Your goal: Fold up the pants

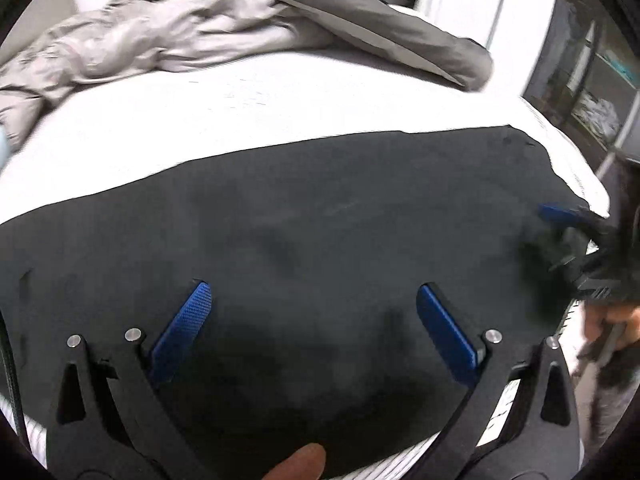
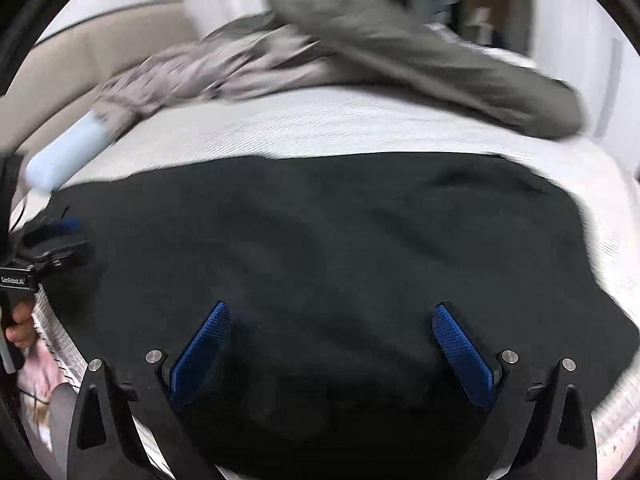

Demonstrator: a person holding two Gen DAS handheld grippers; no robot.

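Observation:
The black pants (image 1: 300,220) lie spread flat across the near part of the white bed (image 1: 240,112). My left gripper (image 1: 314,292) is open above the pants, empty, with blue pads (image 1: 184,328) wide apart. My right gripper (image 2: 330,312) is open and empty above the same pants (image 2: 320,232), pads (image 2: 460,352) wide apart. The right gripper also shows at the right edge of the left wrist view (image 1: 568,224), over the pants' right end. The left gripper shows at the left edge of the right wrist view (image 2: 52,240), blurred.
A crumpled grey blanket (image 1: 160,40) and a dark grey pillow (image 1: 380,28) lie at the far side of the bed. A pale blue roll (image 2: 68,152) lies at the bed's left. Shelves (image 1: 600,92) stand to the right. A beige headboard (image 2: 80,64) is at far left.

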